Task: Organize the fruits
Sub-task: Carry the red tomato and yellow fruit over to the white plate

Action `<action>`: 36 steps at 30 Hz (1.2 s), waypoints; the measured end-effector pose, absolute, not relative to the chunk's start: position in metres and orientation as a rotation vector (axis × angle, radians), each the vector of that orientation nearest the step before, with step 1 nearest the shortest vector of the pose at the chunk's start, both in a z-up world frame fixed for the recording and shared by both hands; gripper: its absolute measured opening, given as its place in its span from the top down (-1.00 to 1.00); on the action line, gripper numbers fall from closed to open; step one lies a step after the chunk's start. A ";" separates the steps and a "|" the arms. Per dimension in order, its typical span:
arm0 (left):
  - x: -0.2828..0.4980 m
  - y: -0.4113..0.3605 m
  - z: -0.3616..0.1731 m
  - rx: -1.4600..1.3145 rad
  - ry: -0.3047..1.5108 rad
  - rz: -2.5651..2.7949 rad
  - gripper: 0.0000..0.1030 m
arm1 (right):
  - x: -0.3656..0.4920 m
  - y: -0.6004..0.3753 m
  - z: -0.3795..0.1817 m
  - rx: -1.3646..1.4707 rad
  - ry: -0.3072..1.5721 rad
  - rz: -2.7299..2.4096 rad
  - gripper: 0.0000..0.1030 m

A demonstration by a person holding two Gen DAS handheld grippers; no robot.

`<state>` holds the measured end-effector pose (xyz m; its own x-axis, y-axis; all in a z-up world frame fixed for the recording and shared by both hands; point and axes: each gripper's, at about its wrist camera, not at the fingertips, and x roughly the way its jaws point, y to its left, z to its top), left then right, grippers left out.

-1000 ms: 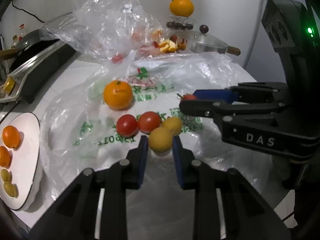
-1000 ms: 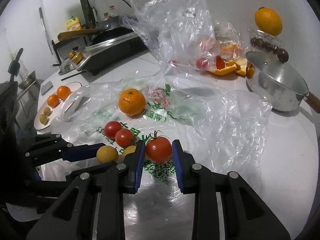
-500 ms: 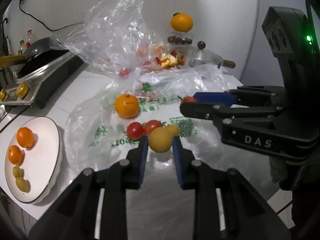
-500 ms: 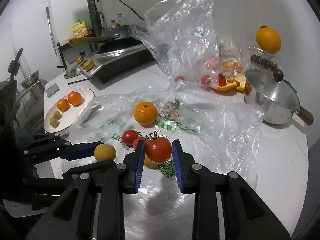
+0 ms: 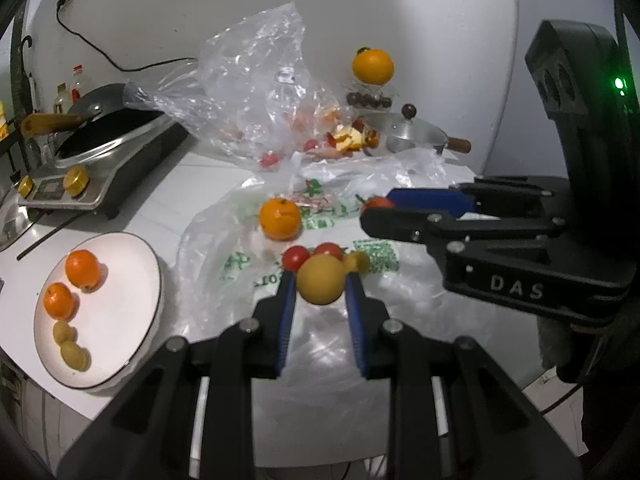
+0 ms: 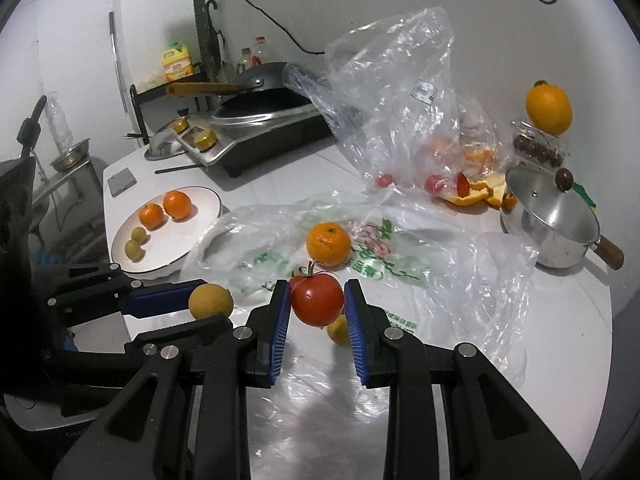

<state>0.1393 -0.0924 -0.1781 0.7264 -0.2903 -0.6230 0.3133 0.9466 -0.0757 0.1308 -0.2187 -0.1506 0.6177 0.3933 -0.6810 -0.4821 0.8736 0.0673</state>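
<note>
1. Left wrist cam: rides the left gripper (image 5: 321, 292), looks forward and down along its fingers, close over the table (image 5: 160, 188); plate (image 5: 132, 320) at frame lower left.
2. Right wrist cam: same setup on the right gripper (image 6: 317, 304); plate (image 6: 200, 216) at left-centre.
3. Each sees the other: right gripper (image 5: 374, 210) enters at frame right, left gripper (image 6: 210, 306) at lower left.
4. Shared: plate, printed bag (image 5: 240, 264) (image 6: 384, 264), pot (image 5: 416, 138) (image 6: 548, 220).

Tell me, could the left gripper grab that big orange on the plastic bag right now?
Probably not: the left gripper is shut on a yellow fruit. The orange lies unobstructed beyond it.
</note>
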 end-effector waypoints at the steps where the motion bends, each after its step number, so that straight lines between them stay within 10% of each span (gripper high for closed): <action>1: 0.137 -0.090 -0.177 0.034 0.678 -0.331 0.50 | 0.130 -0.217 -0.150 -0.128 0.749 0.506 0.42; 36: 0.118 0.044 -0.192 -0.062 0.662 -0.122 0.50 | 0.116 -0.111 -0.136 -0.212 0.731 0.620 0.42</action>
<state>0.1178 0.0436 -0.1923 0.7817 -0.1328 -0.6094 0.0931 0.9910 -0.0966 0.1164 -0.1110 -0.1357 0.5764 0.4540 -0.6794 -0.5969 0.8018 0.0293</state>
